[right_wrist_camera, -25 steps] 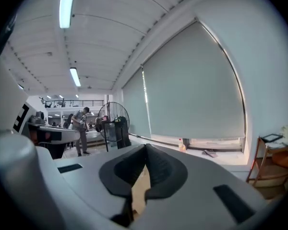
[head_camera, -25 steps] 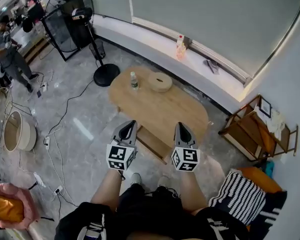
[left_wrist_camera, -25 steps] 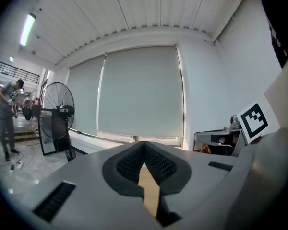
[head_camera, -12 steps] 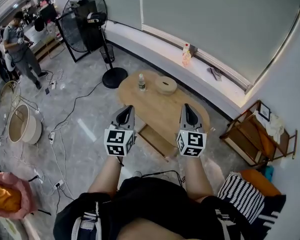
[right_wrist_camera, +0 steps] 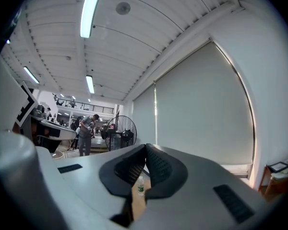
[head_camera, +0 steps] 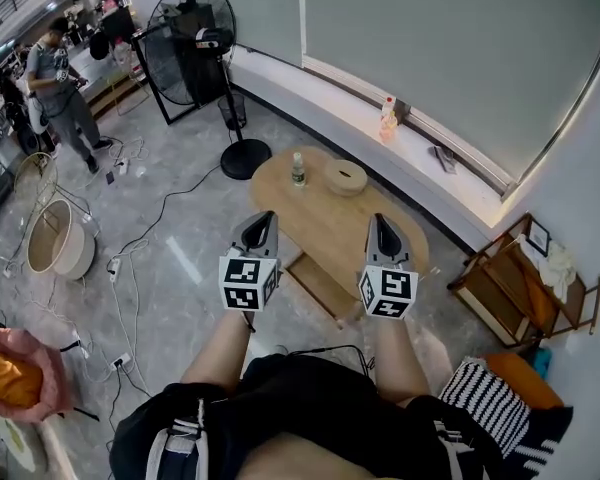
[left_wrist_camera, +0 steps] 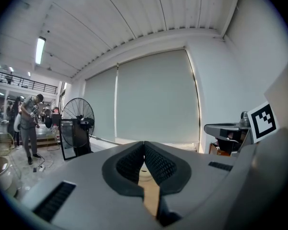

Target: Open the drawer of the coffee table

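Grey marble floor (head_camera: 165, 303), oval wooden coffee table (head_camera: 325, 223), fan (head_camera: 193, 36) beyond; left claw (head_camera: 263, 217), right claw (head_camera: 380, 221) both closed, empty.

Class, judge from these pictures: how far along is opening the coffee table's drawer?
Done: nothing visible; the oval light-wood coffee table is untouched. In hand: the left gripper and right gripper, both shut and empty, are held in the air, clear of it. Left: reach its drawer (not clearly visible), grip it, pull it out.

Bright, even indoor light, ceiling strip lights (right_wrist_camera: 90, 8) glaring white, soft shadows on the floor (head_camera: 180, 268), strong fisheye bending, black corners in both gripper views
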A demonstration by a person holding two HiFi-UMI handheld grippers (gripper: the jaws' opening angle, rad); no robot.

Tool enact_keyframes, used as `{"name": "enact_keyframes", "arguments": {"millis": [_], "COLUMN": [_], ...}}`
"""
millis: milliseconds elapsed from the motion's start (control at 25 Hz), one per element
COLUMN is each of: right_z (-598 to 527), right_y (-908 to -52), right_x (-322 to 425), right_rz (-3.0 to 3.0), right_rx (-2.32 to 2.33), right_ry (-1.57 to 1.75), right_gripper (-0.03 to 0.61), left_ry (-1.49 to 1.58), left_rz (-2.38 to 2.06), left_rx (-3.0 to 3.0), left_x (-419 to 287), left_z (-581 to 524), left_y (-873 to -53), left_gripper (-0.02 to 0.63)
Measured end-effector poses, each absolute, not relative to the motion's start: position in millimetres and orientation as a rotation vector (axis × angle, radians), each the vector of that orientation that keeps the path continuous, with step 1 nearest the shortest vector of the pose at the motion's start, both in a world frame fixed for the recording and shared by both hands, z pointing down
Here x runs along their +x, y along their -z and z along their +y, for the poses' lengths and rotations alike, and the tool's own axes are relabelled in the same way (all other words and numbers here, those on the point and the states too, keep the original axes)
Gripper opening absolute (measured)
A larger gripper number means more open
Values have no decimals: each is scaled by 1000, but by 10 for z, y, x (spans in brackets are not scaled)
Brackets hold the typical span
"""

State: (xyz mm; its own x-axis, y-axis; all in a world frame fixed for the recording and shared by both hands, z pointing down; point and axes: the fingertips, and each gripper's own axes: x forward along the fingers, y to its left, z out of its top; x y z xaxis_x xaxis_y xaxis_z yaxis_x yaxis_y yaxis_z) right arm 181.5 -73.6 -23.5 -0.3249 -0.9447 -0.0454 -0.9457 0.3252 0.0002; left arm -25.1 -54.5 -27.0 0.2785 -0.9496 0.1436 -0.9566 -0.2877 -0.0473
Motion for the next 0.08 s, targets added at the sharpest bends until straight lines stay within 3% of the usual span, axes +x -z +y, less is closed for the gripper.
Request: {"name": "enact_keyframes", "arguments": {"millis": [80], "right_z": [-718], "right_y": [223], "right_x": [1823], "right_rz": [2531], "right_rx": [-1799], "right_ry": [-33], "right_gripper": [15], "left_ry": [-216], "left_rz": [-1838], "left_rx": [2464], "left_x": [-250], "left_z": [-533], "left_y": [272], "left_gripper": [21]}}
